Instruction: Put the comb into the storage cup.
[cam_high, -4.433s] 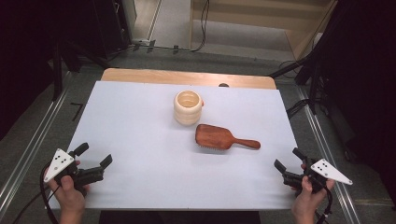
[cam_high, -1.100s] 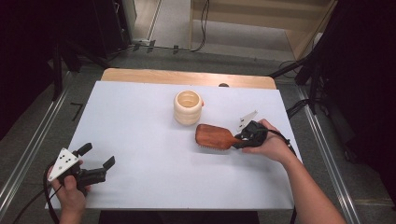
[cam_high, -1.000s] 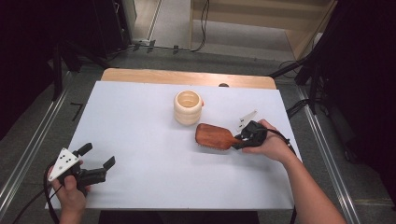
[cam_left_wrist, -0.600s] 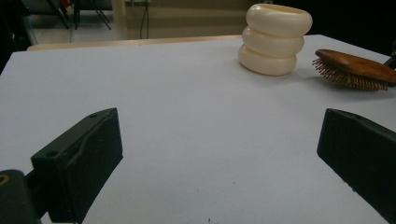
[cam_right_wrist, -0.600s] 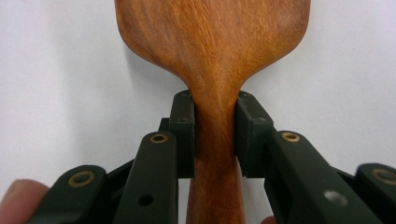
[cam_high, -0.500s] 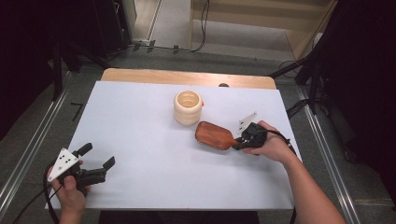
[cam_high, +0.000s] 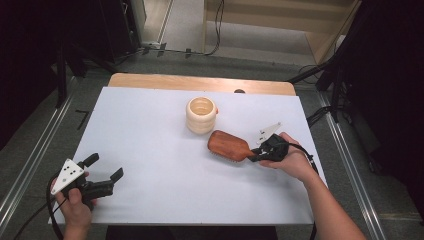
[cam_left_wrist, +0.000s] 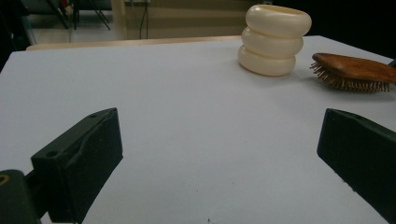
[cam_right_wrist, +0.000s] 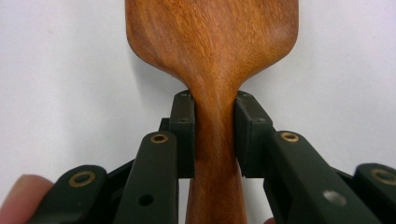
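1. Working across the white table (cam_high: 150, 130), we have both grippers in play, and the surface carries two things: a cream ribbed cup and a wooden hairbrush.
2. We see the cream ribbed cup (cam_high: 201, 115) standing upright near the middle of the table, just beside the brush head, not touching it as far as we can tell.
3. We find the wooden hairbrush (cam_high: 230, 146) lying bristles down, right of the cup, its handle pointing toward the right hand.
4. Our right gripper (cam_high: 260, 154) is clamped on the brush's narrow neck; in the right gripper view both pads press the wood (cam_right_wrist: 214, 135). We judge the grasp done; lifting and placing remain.
5. Our left gripper (cam_high: 105, 170) rests near the table's near left corner, jaws wide apart, holding nothing.
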